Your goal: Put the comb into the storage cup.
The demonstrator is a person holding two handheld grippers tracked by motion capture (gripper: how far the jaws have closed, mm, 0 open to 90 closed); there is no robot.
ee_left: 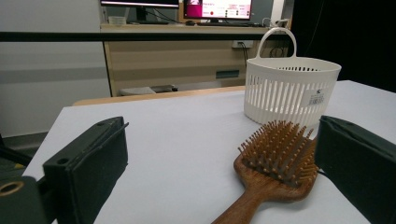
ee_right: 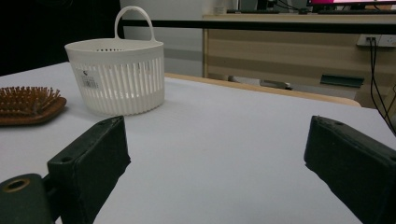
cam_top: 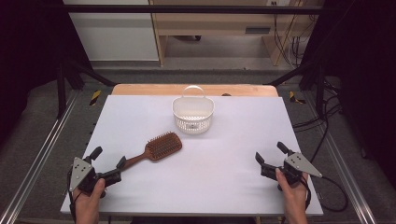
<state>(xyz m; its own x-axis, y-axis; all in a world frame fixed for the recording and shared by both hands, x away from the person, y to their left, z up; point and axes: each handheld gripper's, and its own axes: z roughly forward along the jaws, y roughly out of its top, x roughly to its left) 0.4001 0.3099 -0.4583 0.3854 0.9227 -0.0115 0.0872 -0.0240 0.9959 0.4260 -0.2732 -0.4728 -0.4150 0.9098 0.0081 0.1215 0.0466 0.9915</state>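
The left gripper [cam_top: 108,164], jaws wide and empty, should square up on the hairbrush [cam_top: 155,150] handle near the bench's left front corner; right gripper [cam_top: 270,160] waits wide, empty.

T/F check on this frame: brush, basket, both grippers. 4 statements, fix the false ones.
1. The hairbrush lies bristles up. True.
2. The hairbrush is inside the white basket. False: it lies on the table, in front of the basket.
3. The left gripper is clamped on the brush handle. False: its jaws are open, the handle tip near them.
4. The right gripper is open and holds nothing. True.
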